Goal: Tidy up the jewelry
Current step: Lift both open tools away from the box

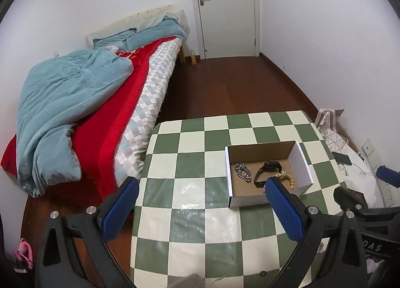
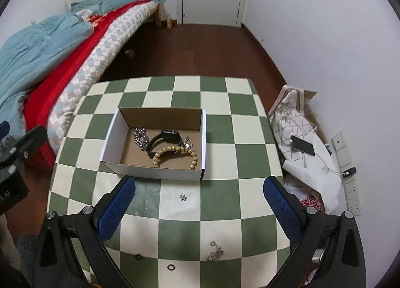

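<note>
A white cardboard box (image 2: 155, 173) sits on the green-and-cream checked table (image 2: 220, 203). Inside lie a silver chain (image 2: 140, 138), a black watch (image 2: 165, 138) and a wooden bead bracelet (image 2: 175, 154). Loose on the cloth nearer me are a small stud (image 2: 183, 197), a silver trinket (image 2: 216, 253) and two rings (image 2: 171, 267). My right gripper (image 2: 200, 200) hovers open above these, short of the box, holding nothing. My left gripper (image 1: 202, 203) is open and empty over the table's left part, with the box (image 1: 250, 201) ahead to its right.
A bed (image 1: 75, 103) with a blue quilt and red blanket runs along the table's left side. To the right lie a bag, papers and a phone (image 2: 302, 148) beside wall sockets (image 2: 353, 188). Wooden floor (image 1: 225, 83) leads to a white door (image 1: 225, 8).
</note>
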A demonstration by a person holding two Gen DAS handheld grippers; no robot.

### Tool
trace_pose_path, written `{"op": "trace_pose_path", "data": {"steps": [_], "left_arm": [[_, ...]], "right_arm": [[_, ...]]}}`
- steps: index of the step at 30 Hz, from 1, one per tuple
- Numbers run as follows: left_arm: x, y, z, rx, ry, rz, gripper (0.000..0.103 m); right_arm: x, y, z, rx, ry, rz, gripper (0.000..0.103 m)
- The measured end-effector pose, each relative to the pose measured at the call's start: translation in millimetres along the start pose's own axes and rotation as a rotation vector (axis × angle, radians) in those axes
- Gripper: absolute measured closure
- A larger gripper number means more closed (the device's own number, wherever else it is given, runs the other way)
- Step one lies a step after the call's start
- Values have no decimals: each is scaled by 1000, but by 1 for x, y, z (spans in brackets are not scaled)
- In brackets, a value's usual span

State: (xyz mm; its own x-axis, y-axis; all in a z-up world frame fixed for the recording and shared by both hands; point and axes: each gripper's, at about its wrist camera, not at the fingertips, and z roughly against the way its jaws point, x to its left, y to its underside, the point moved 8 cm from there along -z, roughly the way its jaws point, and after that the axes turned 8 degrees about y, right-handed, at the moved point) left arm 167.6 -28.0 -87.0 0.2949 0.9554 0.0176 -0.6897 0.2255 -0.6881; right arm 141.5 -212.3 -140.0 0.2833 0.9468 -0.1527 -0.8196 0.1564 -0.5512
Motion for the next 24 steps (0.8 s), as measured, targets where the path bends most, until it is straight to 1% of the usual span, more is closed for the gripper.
{"op": "trace_pose_path", "data": {"steps": [10, 14, 17, 19, 22, 24], "left_arm": [[4, 8, 45, -64, -15, 12, 0], [2, 13, 60, -83, -22, 14, 0], [3, 19, 67, -99, -33, 35, 0], [5, 26, 67, -101, -66, 41, 0], [5, 43, 59, -78, -103, 34, 0], [6, 58, 48, -55, -156, 13, 0]], "right_arm": [[-13, 4, 60, -114, 17, -31, 0], [-14, 5, 80, -142, 10, -42, 0], [-13, 9, 91, -154, -8, -50, 0], [-13, 14, 98, -164, -21, -55, 0], [-12, 25, 100, -164, -42, -60, 0], [-15, 36, 92, -150, -55, -71, 0]]}}
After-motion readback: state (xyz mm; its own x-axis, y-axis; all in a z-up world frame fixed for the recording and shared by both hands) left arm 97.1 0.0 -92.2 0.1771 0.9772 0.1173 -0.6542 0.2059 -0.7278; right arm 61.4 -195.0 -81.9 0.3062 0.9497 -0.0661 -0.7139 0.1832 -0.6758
